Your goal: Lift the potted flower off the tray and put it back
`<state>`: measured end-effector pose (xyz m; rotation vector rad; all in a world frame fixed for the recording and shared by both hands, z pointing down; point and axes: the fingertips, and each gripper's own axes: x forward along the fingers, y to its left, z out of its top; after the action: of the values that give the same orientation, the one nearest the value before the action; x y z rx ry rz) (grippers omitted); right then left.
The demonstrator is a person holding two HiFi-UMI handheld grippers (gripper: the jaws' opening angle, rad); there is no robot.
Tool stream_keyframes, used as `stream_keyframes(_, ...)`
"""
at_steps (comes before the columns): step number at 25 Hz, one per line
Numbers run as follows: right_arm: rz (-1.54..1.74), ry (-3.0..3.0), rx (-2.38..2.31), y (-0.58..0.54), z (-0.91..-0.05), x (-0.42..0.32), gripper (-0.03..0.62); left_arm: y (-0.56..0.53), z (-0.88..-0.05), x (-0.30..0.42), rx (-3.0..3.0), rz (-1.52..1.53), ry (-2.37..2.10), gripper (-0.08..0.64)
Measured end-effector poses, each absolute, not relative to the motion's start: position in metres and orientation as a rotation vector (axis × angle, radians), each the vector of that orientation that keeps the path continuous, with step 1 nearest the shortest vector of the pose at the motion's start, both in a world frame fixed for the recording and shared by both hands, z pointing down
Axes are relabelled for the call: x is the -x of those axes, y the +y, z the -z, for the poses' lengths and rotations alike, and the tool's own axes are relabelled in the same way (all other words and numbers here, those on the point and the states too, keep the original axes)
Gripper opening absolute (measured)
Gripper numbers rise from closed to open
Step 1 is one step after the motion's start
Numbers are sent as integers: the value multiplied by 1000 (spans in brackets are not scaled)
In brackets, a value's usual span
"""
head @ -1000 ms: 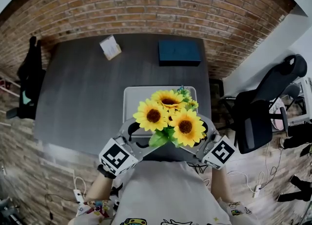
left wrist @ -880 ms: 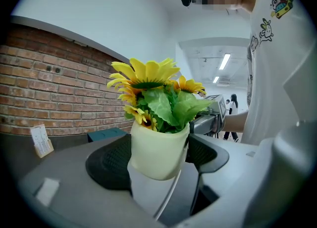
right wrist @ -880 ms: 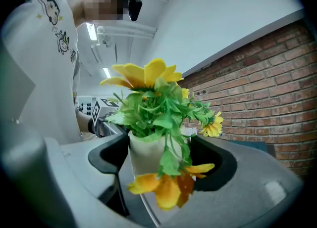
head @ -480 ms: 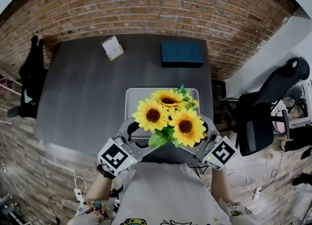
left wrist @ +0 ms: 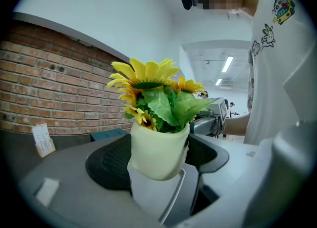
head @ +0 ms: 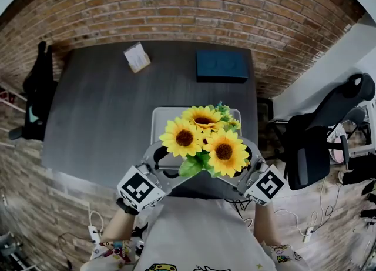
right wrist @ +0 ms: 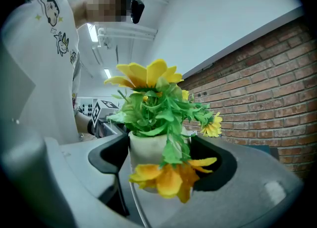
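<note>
The potted flower has three yellow sunflowers with green leaves in a cream pot. It stands over the near half of the pale grey tray on the dark table. My left gripper is shut on the pot from the left, with its black pads against both sides. From the right, my right gripper is shut on the same pot, and a drooping bloom hangs in front. I cannot tell whether the pot's base touches the tray.
A dark blue box and a small card stand sit at the table's far side by the brick wall. A black office chair stands to the right. Dark clothing hangs at the left. The person's torso is just behind the grippers.
</note>
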<state>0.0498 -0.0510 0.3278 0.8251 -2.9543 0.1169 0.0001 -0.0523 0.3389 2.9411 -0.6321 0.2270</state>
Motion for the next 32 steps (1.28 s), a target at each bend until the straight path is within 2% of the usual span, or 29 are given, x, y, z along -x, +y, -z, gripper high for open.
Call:
stream_keyframes(25,-102,-2979,-764,-55,-330,-47,393,-54,-340,1,-2935,-284,-693,379)
stream_keyframes(32,-216,-2952,-757,-97,-370,-46,393,-96,-379,2,-2865,-338,-664,378)
